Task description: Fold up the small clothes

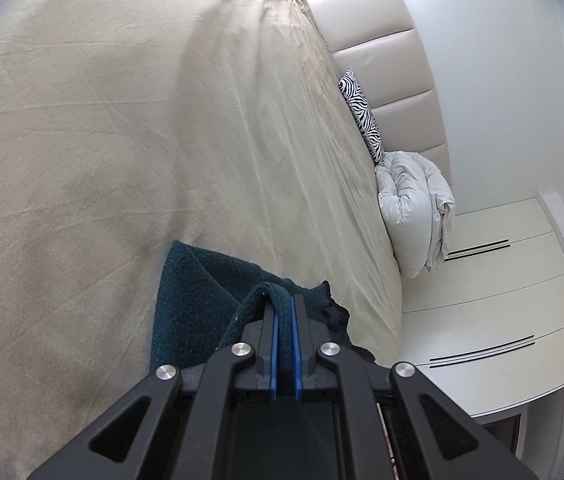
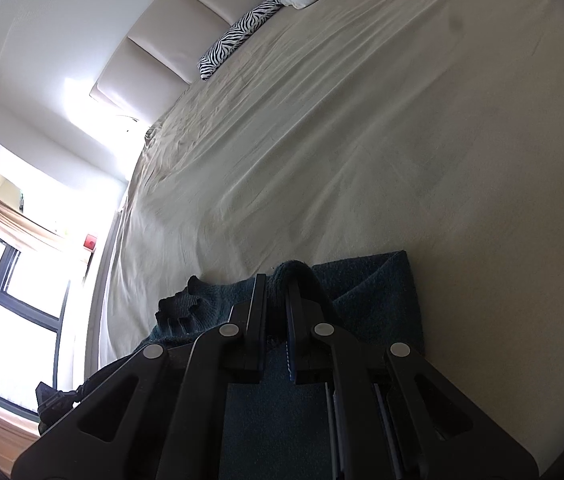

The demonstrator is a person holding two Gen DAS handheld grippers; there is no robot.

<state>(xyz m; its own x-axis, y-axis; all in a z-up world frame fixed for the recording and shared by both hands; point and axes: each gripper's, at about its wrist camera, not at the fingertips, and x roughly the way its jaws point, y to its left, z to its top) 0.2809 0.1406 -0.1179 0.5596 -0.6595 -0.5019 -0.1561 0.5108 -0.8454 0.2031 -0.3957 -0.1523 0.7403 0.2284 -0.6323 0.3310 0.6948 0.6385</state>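
A dark teal knitted garment (image 1: 194, 292) lies at the near end of the bed, partly lifted. My left gripper (image 1: 283, 300) is shut on a thick edge of it, the cloth pinched between the blue pads. In the right wrist view the same teal garment (image 2: 377, 296) hangs from my right gripper (image 2: 278, 280), which is shut on a bunched edge of the knit. A ribbed cuff (image 2: 178, 312) sticks out to the left of the right gripper. The part of the garment below both grippers is hidden by their black frames.
The beige bedsheet (image 1: 122, 140) spreads wide beyond the garment. A zebra-print cushion (image 1: 361, 116) and a bundled white duvet (image 1: 413, 208) sit by the padded headboard (image 1: 381, 40). White drawers (image 1: 501, 300) stand beside the bed; a window (image 2: 10, 280) is on the other side.
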